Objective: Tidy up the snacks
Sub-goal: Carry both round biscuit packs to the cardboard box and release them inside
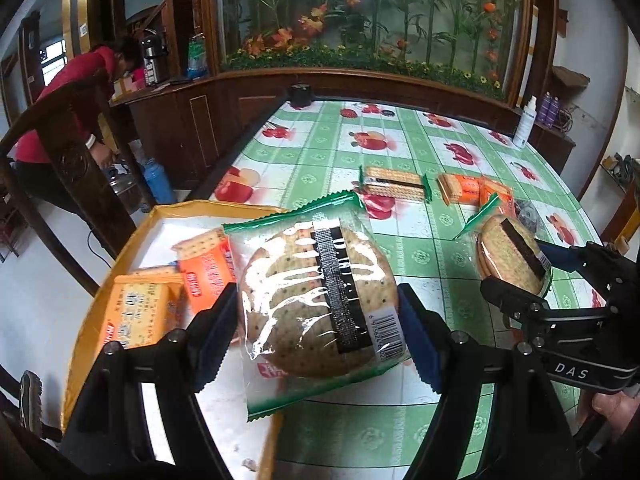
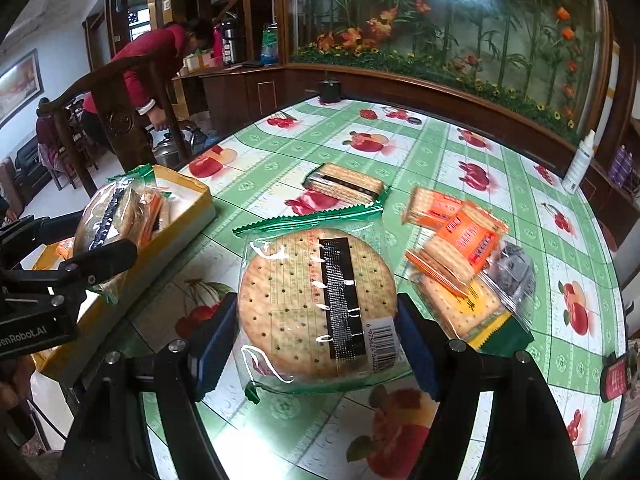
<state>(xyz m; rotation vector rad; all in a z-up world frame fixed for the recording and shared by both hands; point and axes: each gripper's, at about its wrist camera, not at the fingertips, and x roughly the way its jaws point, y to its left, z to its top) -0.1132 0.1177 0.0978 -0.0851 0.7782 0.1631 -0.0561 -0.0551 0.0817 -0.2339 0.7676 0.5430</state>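
Two round cracker packs are held up, one per gripper. The left gripper clamps its round cracker pack between blue pads above the yellow box; the right gripper grips another round pack over the green fruit-print tablecloth, beside orange cracker packets.

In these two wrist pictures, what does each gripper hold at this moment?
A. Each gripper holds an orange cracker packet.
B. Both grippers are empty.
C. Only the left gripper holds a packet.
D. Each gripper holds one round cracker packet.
D: the left gripper clamps a round cracker packet above the yellow box, and the right gripper clamps another round cracker packet above the table.
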